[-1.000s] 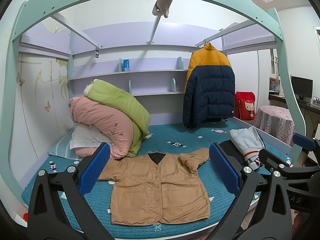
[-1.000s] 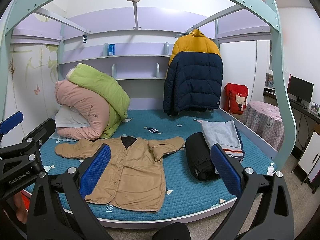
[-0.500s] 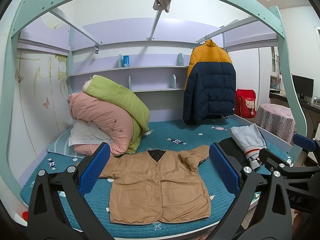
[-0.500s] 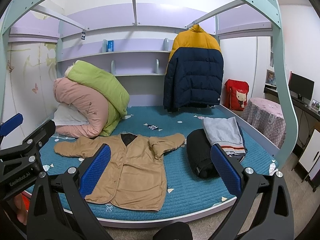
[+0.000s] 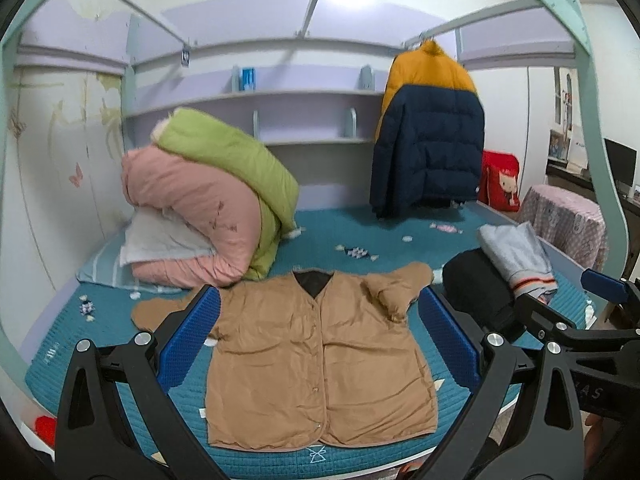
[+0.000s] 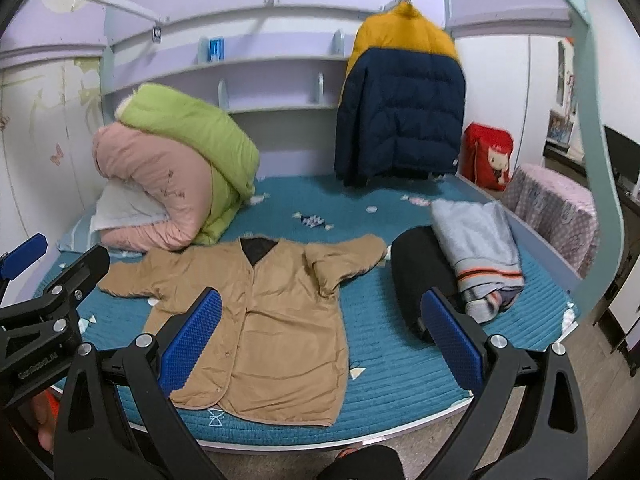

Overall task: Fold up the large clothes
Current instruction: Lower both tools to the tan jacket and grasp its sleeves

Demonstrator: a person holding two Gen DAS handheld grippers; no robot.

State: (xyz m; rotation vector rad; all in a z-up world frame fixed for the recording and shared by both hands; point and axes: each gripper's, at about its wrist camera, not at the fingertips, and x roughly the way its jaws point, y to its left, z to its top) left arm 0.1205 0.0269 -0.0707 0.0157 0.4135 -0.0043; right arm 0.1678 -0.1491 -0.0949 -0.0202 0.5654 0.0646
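A tan buttoned jacket [image 5: 320, 356] lies flat, front up, on the teal bed [image 5: 100, 320], collar away from me. Its left sleeve is spread out; its right sleeve is folded back near the shoulder. It also shows in the right wrist view [image 6: 264, 328]. My left gripper [image 5: 320, 340] is open and empty, held in front of the jacket above the bed's near edge. My right gripper [image 6: 320, 340] is open and empty, further right, over the jacket's right half. Each gripper shows at the edge of the other's view.
Rolled pink and green quilts [image 5: 208, 204] lie at the back left. A black garment [image 6: 424, 276] with a grey folded sweater [image 6: 476, 248] on it lies right of the jacket. A yellow and navy puffer coat [image 6: 400, 100] hangs at the back. The bunk frame [image 6: 600, 160] arches overhead.
Both grippers have moved forward toward the bed and tipped slightly down; the jacket looks larger and nearer. Both stay open. Nothing on the bed has moved.
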